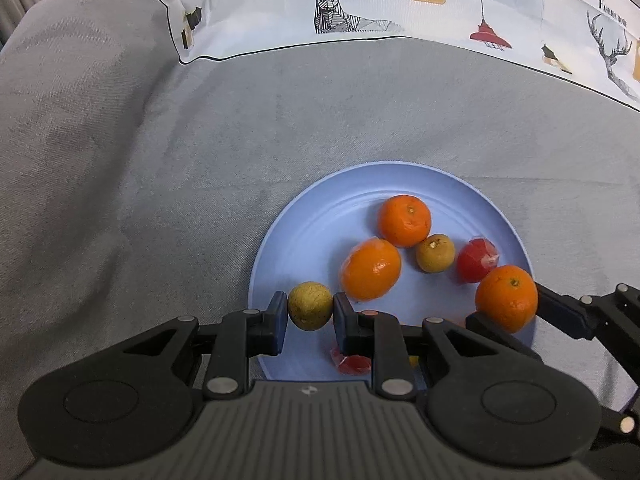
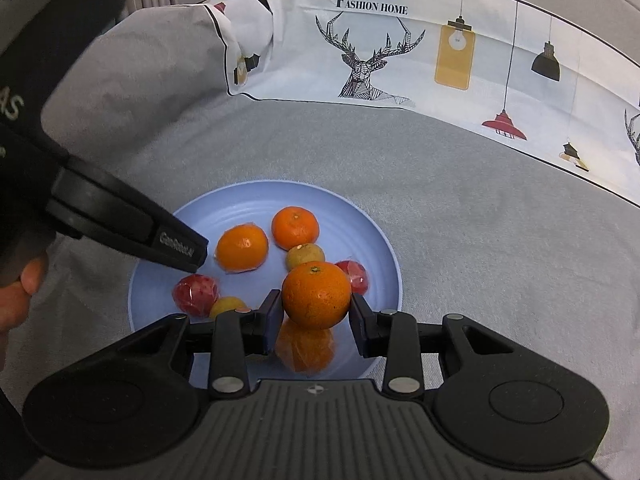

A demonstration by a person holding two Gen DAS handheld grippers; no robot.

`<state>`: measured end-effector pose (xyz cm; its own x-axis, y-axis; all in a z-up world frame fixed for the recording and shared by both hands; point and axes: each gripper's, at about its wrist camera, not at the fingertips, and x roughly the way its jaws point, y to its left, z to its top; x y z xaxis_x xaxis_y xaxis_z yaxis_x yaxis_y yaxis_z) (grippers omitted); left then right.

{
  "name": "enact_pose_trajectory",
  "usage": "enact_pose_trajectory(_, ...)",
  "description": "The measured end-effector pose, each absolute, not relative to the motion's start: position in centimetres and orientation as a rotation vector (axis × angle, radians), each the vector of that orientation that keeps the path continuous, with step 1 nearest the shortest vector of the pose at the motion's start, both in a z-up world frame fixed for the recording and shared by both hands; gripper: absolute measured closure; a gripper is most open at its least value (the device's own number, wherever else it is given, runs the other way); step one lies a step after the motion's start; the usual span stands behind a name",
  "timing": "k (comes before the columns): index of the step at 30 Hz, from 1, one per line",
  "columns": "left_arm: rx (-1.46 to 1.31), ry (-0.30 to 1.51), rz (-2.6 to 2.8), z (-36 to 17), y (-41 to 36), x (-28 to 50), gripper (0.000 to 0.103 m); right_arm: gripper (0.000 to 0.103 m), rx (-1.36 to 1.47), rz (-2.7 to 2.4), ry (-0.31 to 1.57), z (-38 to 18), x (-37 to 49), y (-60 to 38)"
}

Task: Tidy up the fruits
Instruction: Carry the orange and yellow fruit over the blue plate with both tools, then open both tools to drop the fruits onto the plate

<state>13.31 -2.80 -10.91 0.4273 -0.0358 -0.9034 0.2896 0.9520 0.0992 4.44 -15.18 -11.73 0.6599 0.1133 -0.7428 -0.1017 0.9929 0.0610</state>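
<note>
On blue plate, seven loose fruits.

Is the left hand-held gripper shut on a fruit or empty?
Shut on one: the left hand-held gripper pinches a small yellow-green fruit between both pads, over the blue plate's near edge.

My left claw pinched a small yellow-green fruit; my right claw clamped an orange. Both hung above the blue plate, where oranges and wrapped red fruits lay.

Grey fabric surface, blue plate, printed cloth
</note>
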Motion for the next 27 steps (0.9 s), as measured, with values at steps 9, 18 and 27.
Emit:
enact_pose_trajectory(9, 0.285, 0.994, -0.238, -8.3, -2.4, 10.4, 0.000, 0.011, -0.014, 0.166, 0.830, -10.7, 3.4, -14.6)
enact_pose_trajectory(18, 0.209, 1.008, -0.178, -4.9, 1.3, 3.1, 0.000, 0.003, 0.027, 0.107, 0.814, -7.3, -2.6, -14.9)
enact_pose_trajectory(27, 0.226, 0.959, -0.105, -2.5, 3.0, -2.9, 0.000, 0.001, 0.018, 0.015, 0.746, -4.9, -8.6, -14.3)
